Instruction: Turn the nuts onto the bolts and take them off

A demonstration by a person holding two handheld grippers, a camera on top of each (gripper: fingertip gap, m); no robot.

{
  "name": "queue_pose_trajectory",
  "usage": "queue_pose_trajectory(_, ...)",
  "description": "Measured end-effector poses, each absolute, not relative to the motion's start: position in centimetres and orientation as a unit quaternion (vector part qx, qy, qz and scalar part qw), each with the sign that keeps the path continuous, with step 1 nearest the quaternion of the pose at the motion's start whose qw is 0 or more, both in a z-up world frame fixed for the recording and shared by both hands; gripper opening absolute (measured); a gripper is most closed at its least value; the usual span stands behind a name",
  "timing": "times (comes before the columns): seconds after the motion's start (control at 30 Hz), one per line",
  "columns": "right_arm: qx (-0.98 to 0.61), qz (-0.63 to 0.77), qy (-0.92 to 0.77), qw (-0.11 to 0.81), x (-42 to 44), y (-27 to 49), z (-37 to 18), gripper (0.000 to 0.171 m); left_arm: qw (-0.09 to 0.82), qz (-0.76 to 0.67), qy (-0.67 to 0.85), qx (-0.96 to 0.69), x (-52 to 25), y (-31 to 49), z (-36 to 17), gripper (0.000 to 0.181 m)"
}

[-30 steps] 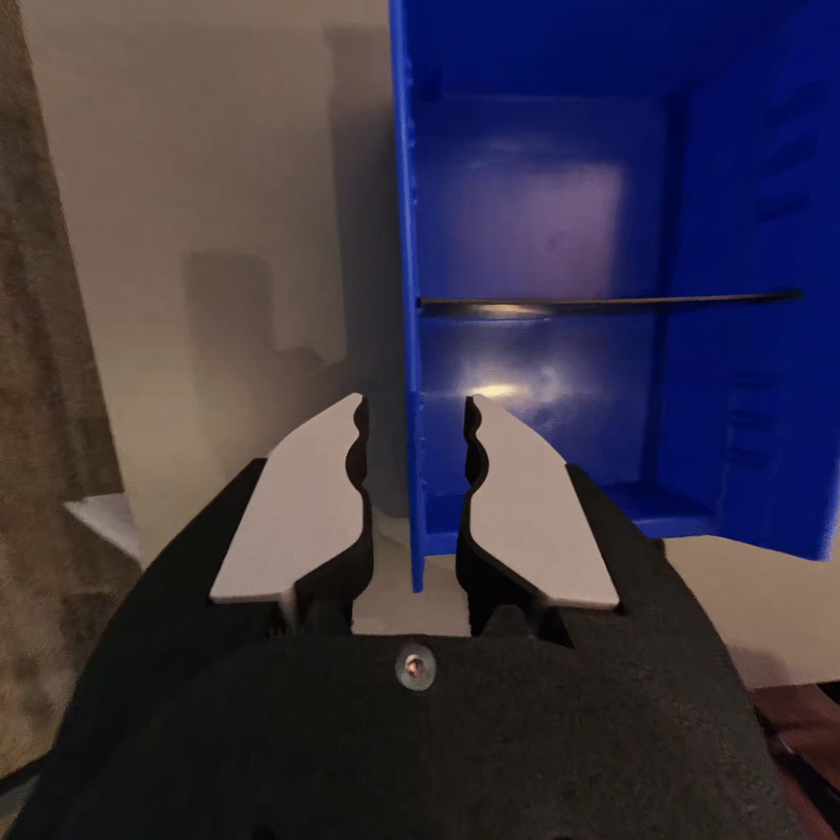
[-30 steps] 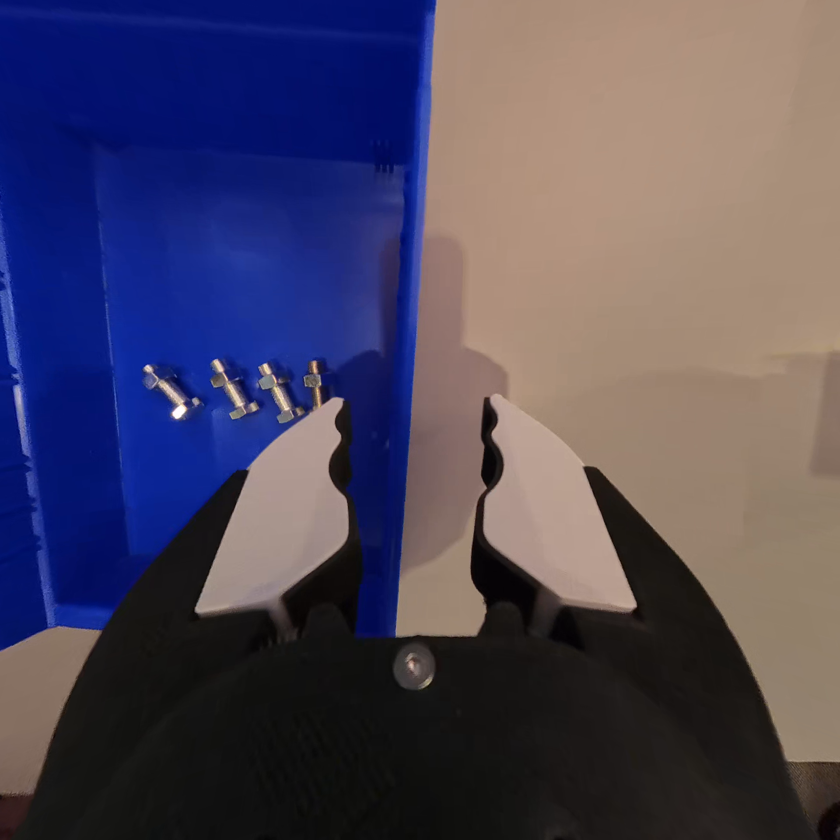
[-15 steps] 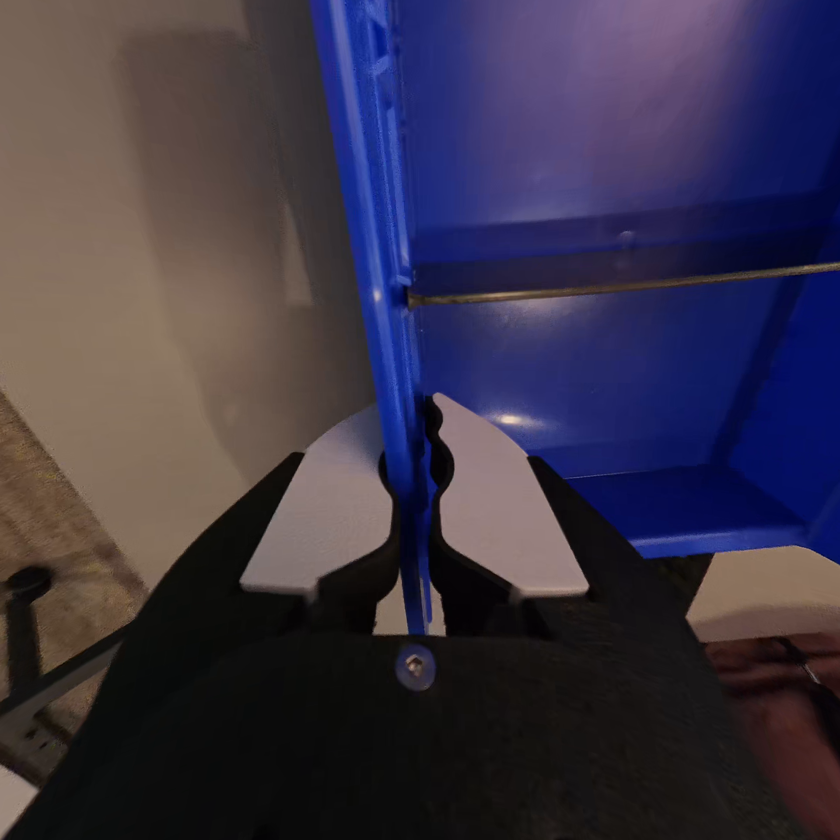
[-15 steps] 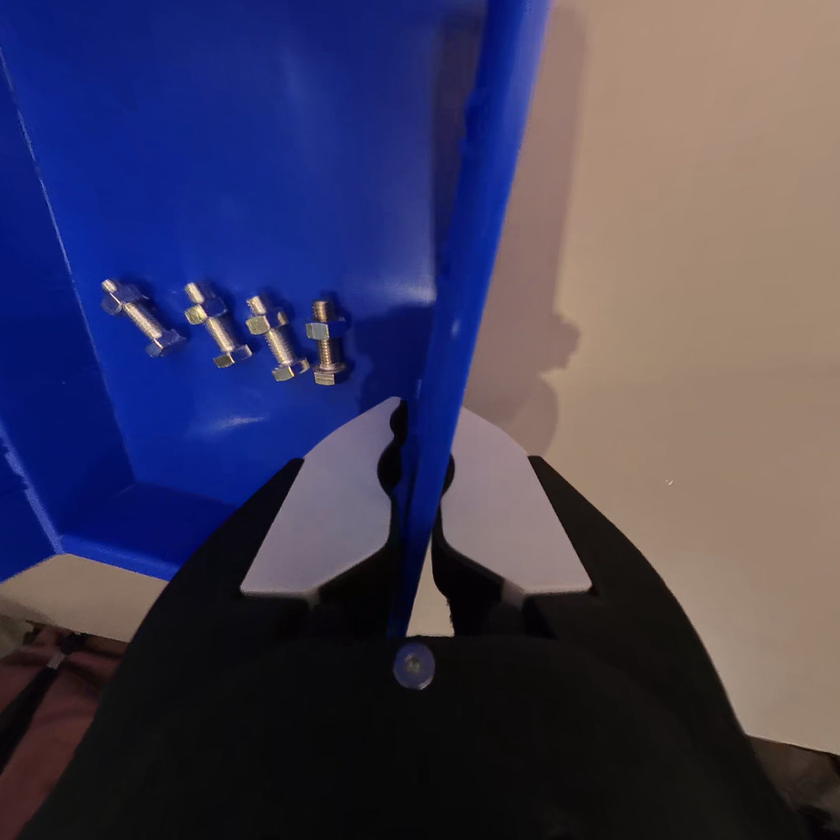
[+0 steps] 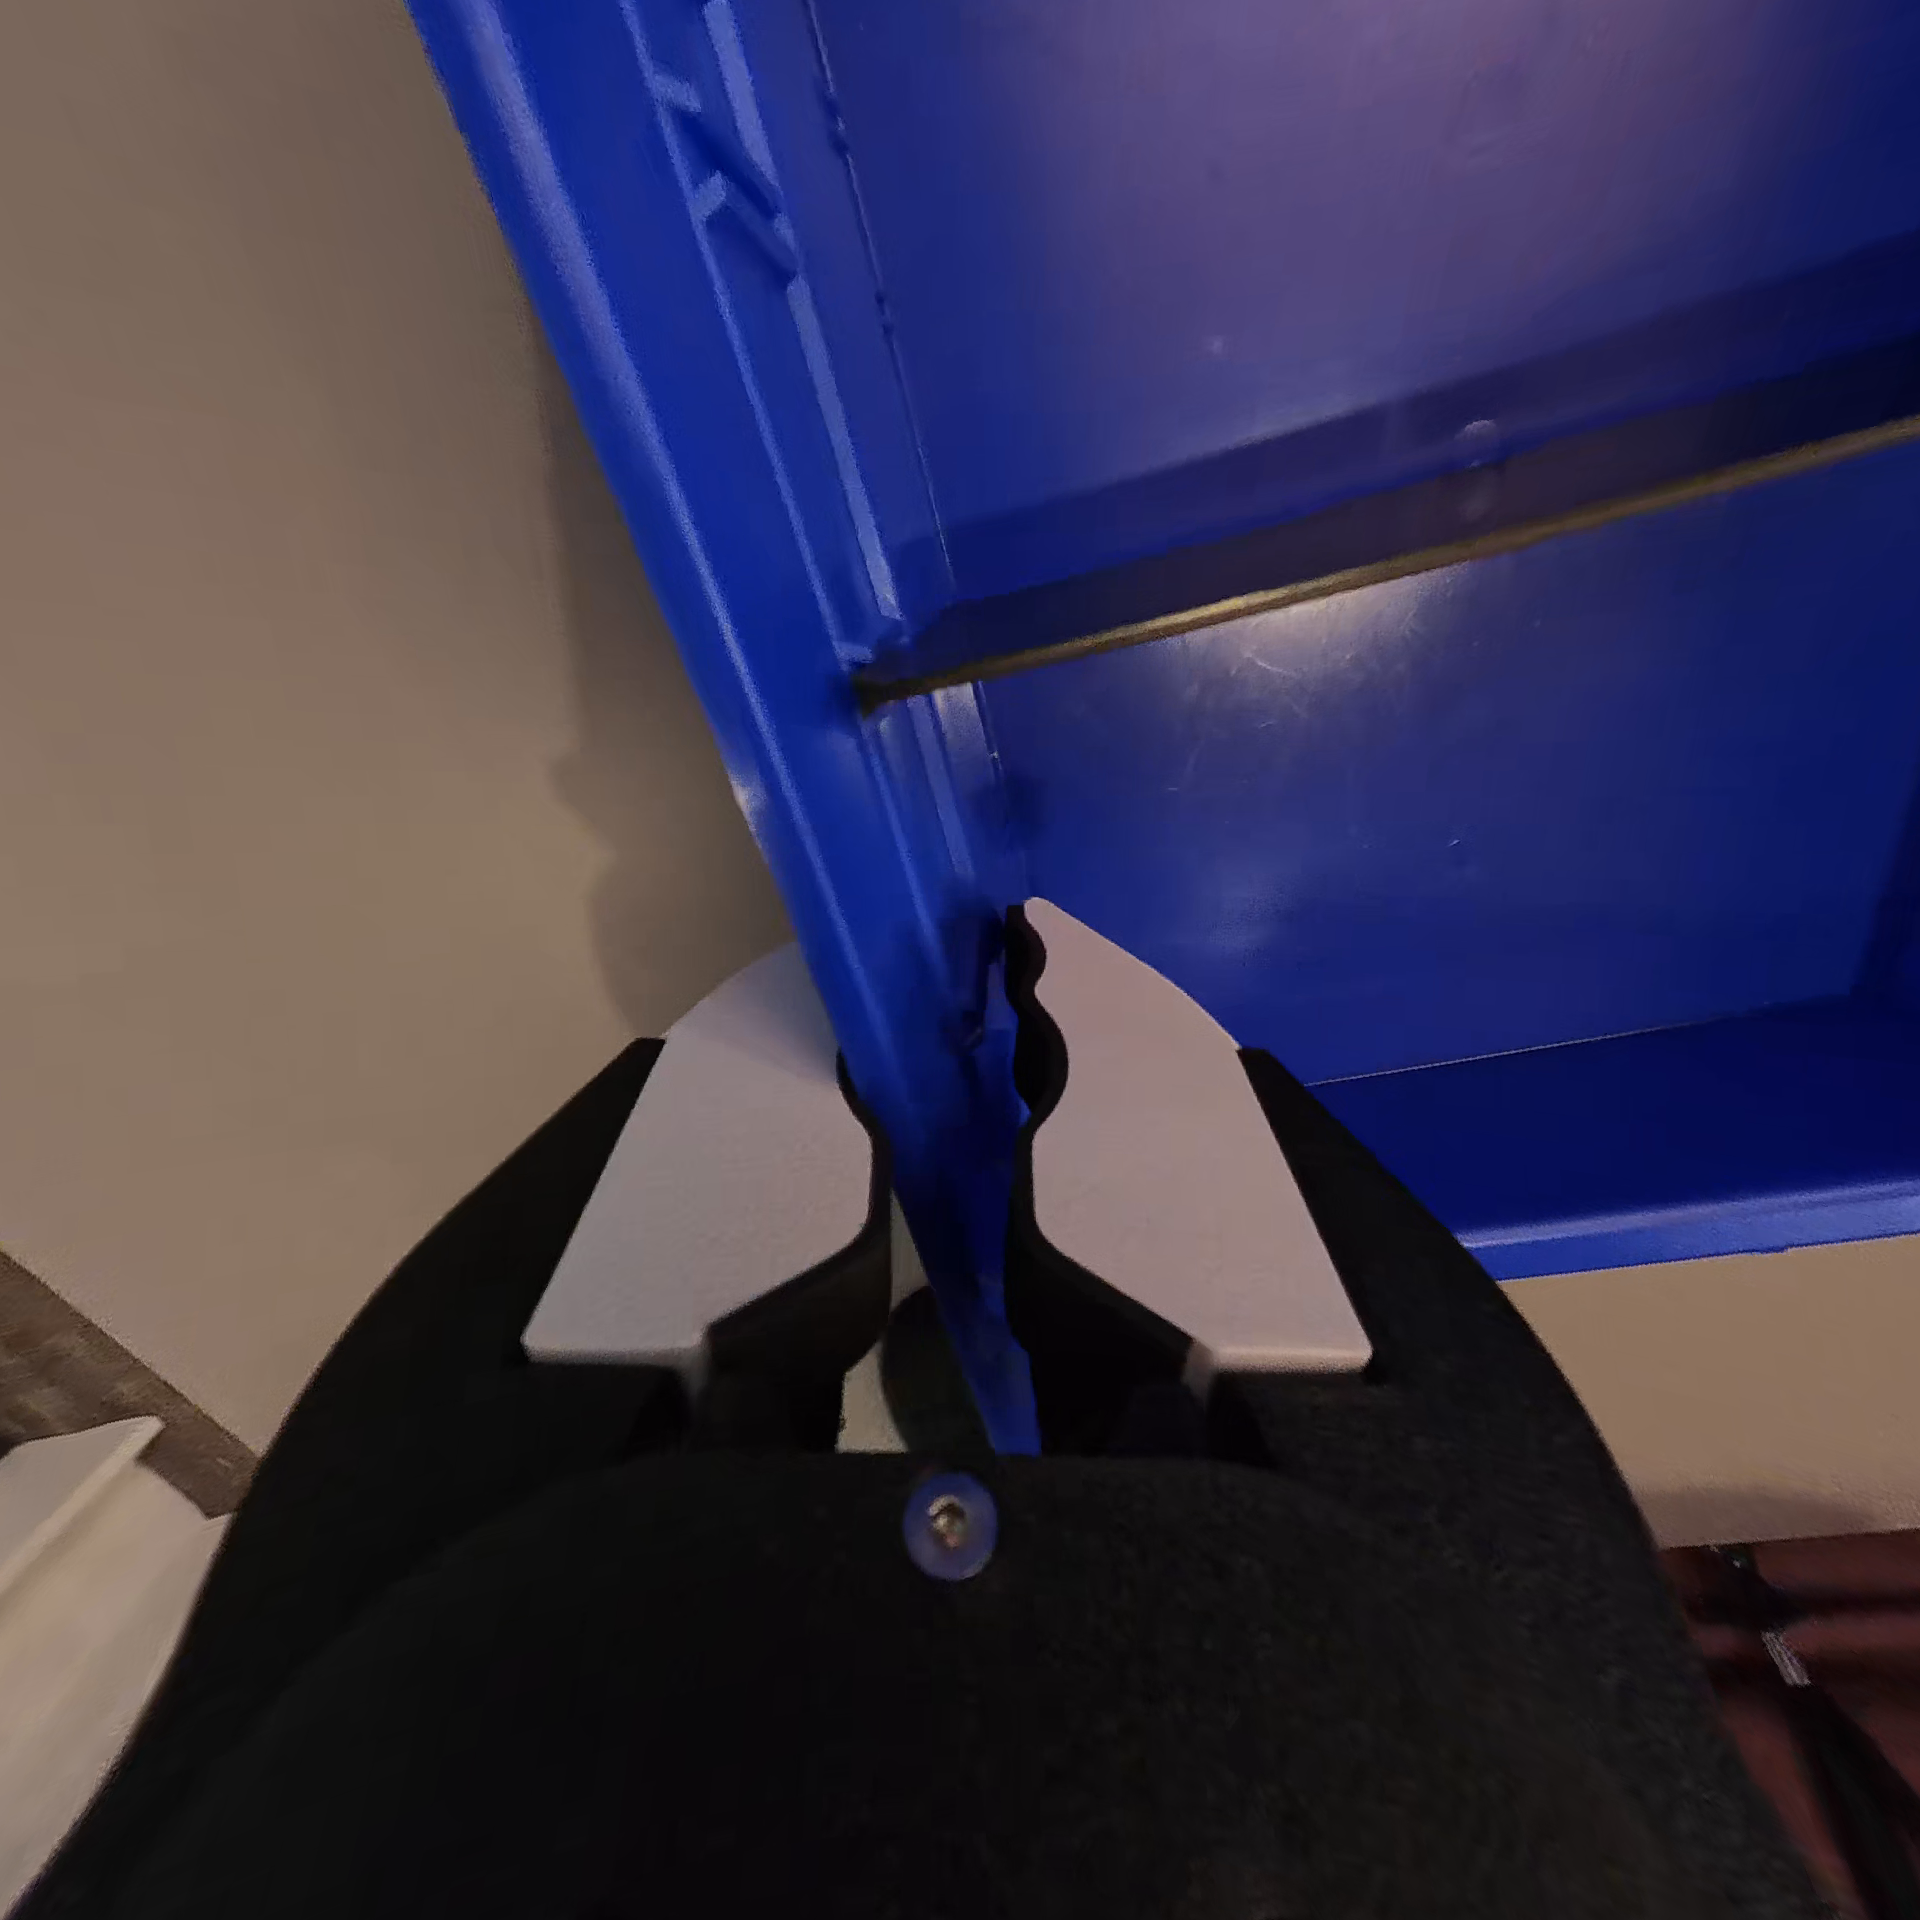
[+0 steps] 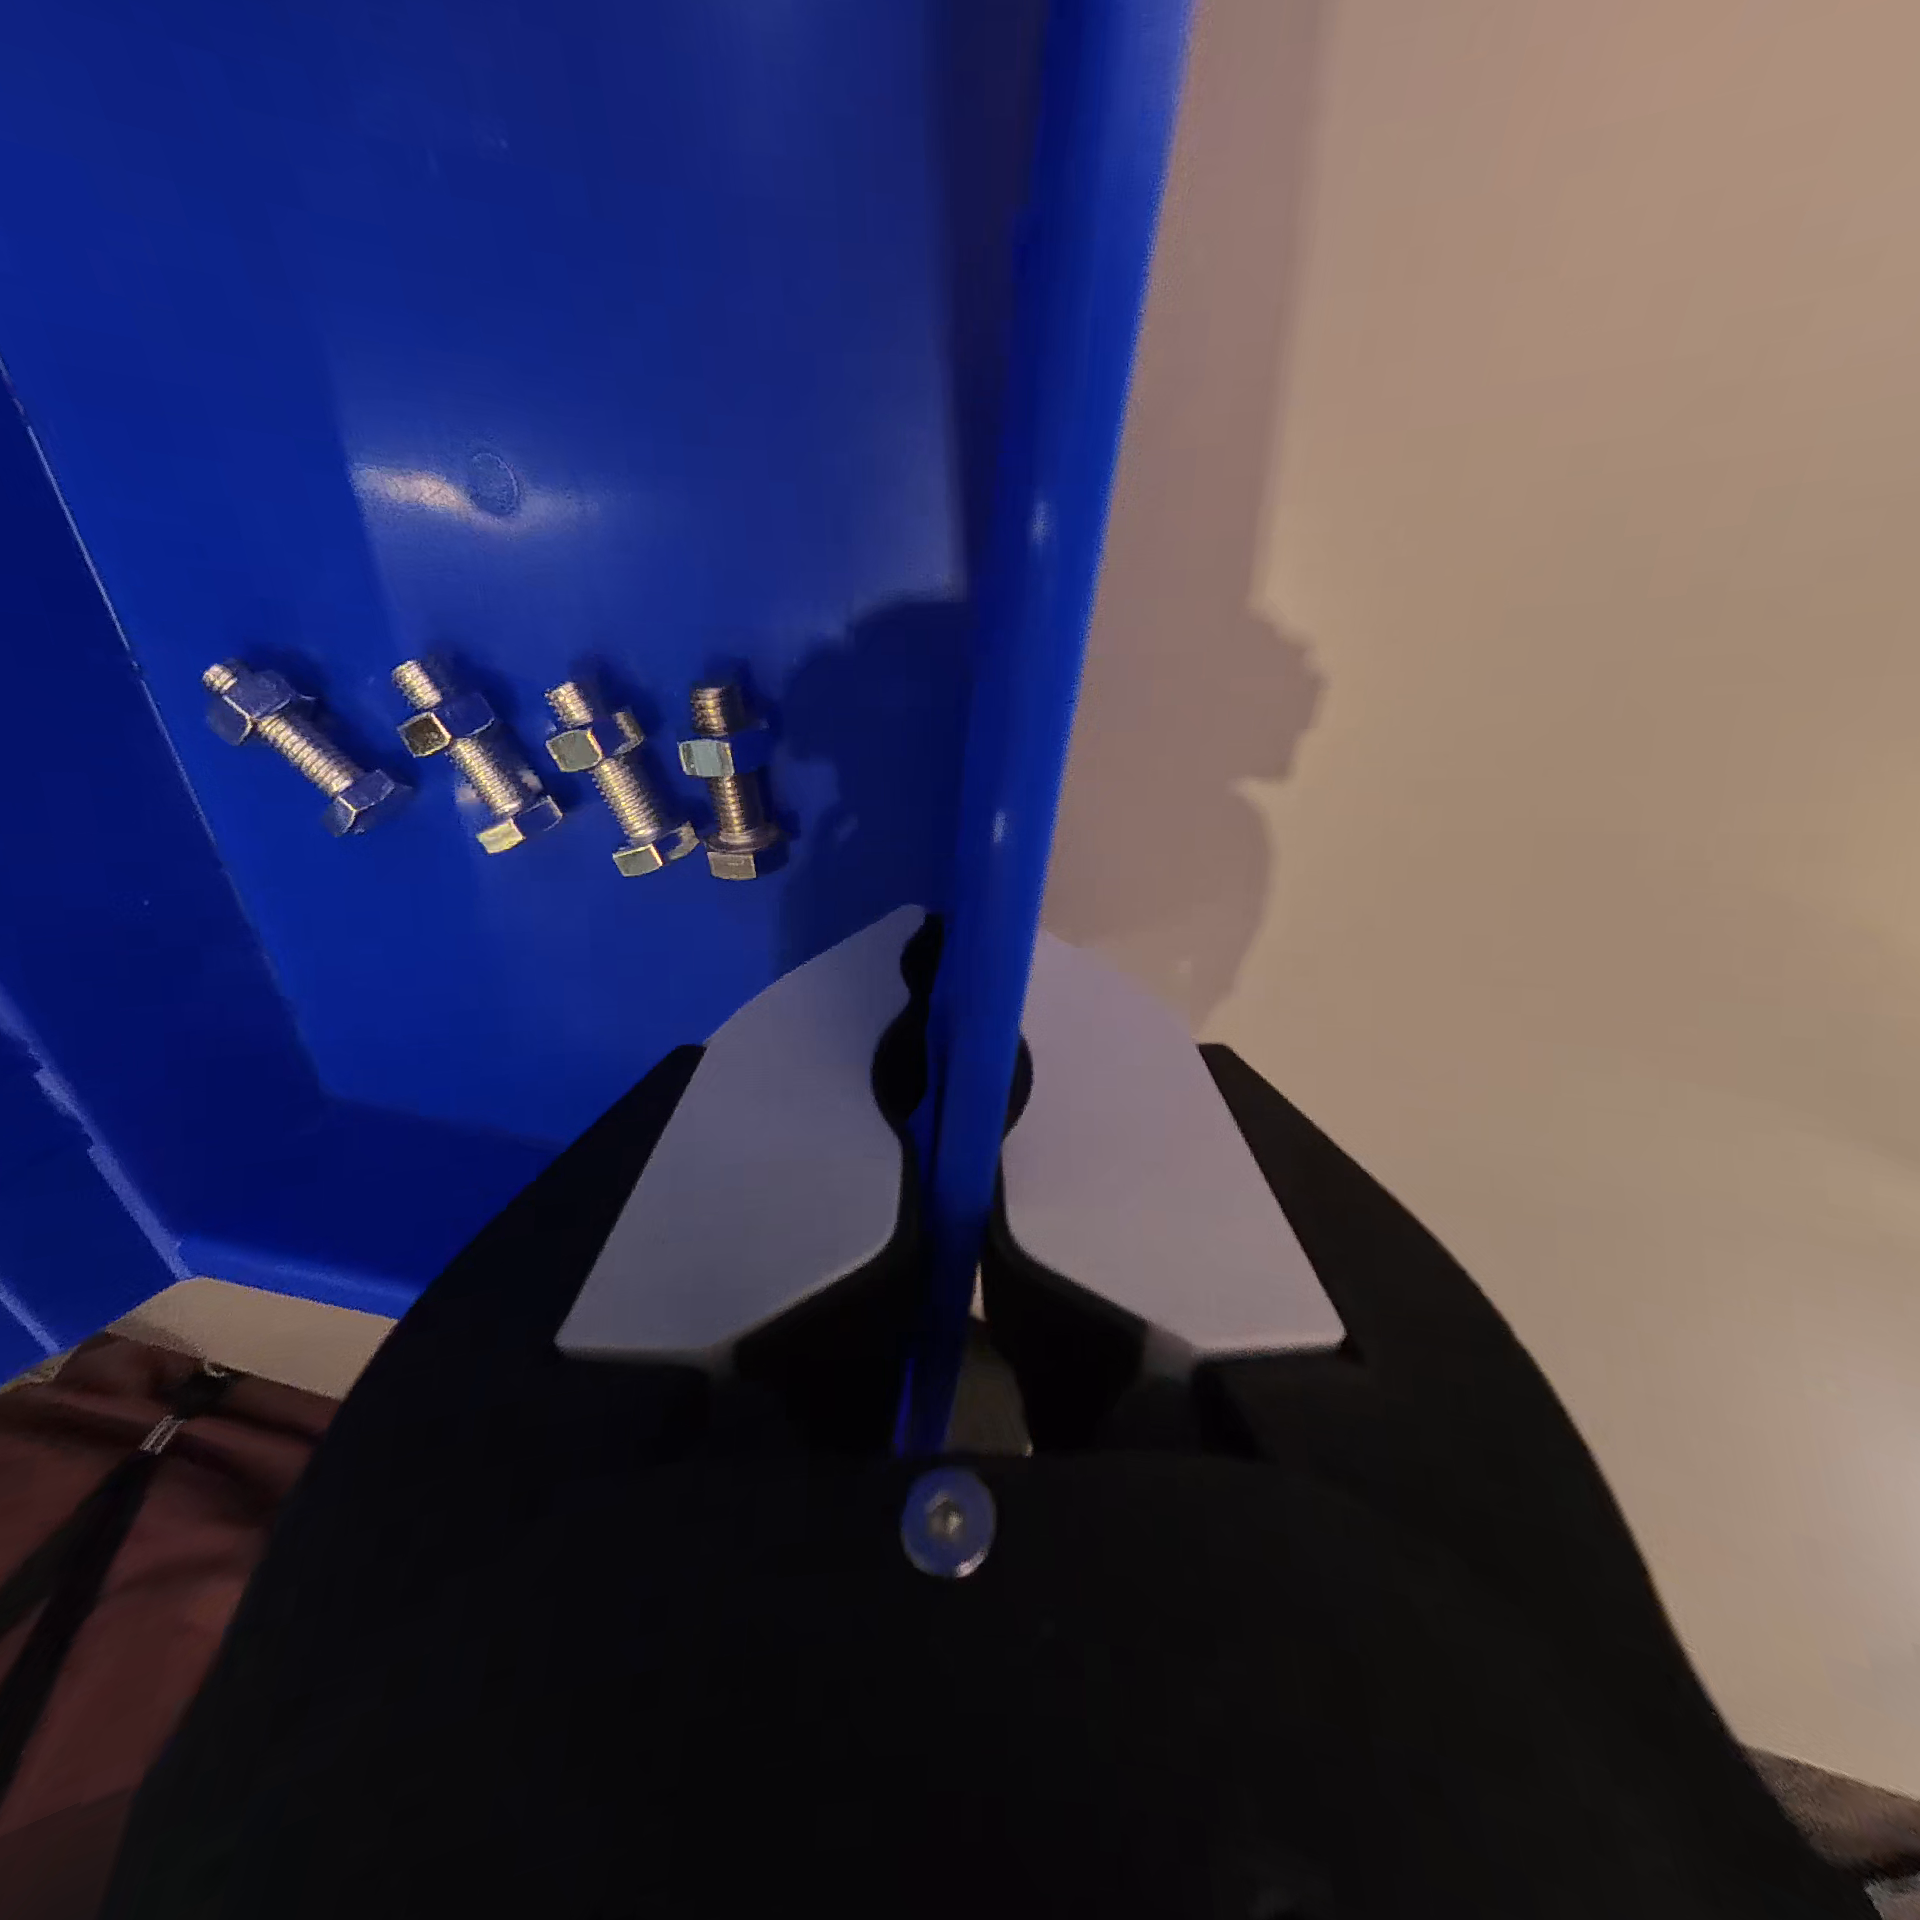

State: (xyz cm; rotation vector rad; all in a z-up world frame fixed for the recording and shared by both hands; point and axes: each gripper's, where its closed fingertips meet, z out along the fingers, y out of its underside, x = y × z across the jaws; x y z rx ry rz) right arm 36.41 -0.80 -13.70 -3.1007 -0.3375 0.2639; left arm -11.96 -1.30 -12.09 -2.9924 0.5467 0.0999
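Both grippers clamped on the blue bin, one on each side wall. Left gripper pinches the left wall, one finger outside, one inside. Right gripper pinches the right wall the same way. No nut or bolt is in either grip.

Four bolts lie in a row on the bin floor, in the right-hand part, just left of the right wall and a little beyond the right gripper's tips. Each carries a nut threaded near its far end, head towards the near side. The rightmost bolt lies nearest the wall, apart from it.

Step in hand, by my reading: handling the bin itself (shifting or steadying it), not yet any turning. The bin looks tilted in both views, though wide-angle distortion may account for some of that.

A thin dark divider crosses the bin in the left wrist view; the compartment near the left gripper holds nothing visible.

Next move would call for settling the bin flat on the pale tabletop, letting go of both walls, then reaching in: one gripper to hold a bolt by its head, the other to turn the nut off.

In the way: the right wall crowds the rightmost bolt, leaving little room for a finger. The bolts lie close together, so neighbours may get nudged and roll.
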Motion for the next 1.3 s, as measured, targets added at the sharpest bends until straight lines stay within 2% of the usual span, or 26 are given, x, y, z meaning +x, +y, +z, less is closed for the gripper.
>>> queue_pose_trajectory(0.13, -0.989, 0.079, -0.122, -0.009, 34.6, -1.3, -13.7, 0.006, 0.058, 0.049, 0.216, -0.973, -9.0, -1.5, -12.1, 0.025)
queue_pose_trajectory(0.3, -0.990, 0.042, -0.136, 0.019, 35.0, 0.4, -13.9, 0.020, 0.078, 0.086, 0.267, -0.957, -8.0, -1.3, -11.0, 0.034)
queue_pose_trajectory(0.4, -0.990, 0.034, -0.132, 0.025, 35.0, 1.2, -14.2, 0.021, 0.160, 0.120, 0.269, -0.942, -8.2, 0.1, -7.7, 0.047)
queue_pose_trajectory(0.47, -0.989, 0.059, -0.133, 0.019, 34.5, 1.0, -14.2, 0.008, 0.236, 0.133, 0.269, -0.924, -7.8, 0.8, -4.4, 0.045)
queue_pose_trajectory(0.6, -0.989, 0.081, -0.122, 0.009, 34.2, 0.7, -14.2, 0.007, 0.356, 0.234, 0.250, -0.869, -9.3, 1.4, 1.6, 0.038)
queue_pose_trajectory(0.67, -0.989, 0.076, -0.125, 0.009, 34.2, 0.7, -14.3, 0.007, 0.350, 0.256, 0.255, -0.864, -10.0, 0.7, 2.0, 0.032)
queue_pose_trajectory(0.97, -0.986, 0.087, -0.145, -0.008, 35.5, 0.2, -14.2, 0.005, 0.347, 0.272, 0.242, -0.864, -12.3, 0.8, 2.5, 0.035)
queue_pose_trajectory(1.07, -0.987, 0.082, -0.137, -0.022, 37.5, -0.5, -14.0, 0.005, 0.382, 0.290, 0.224, -0.849, -13.5, 0.9, 4.4, 0.041)
queue_pose_trajectory(1.3, -0.991, 0.007, -0.134, -0.016, 42.1, -1.8, -10.2, 0.006, 0.475, 0.233, 0.164, -0.833, -15.7, -0.7, 8.9, 0.040)
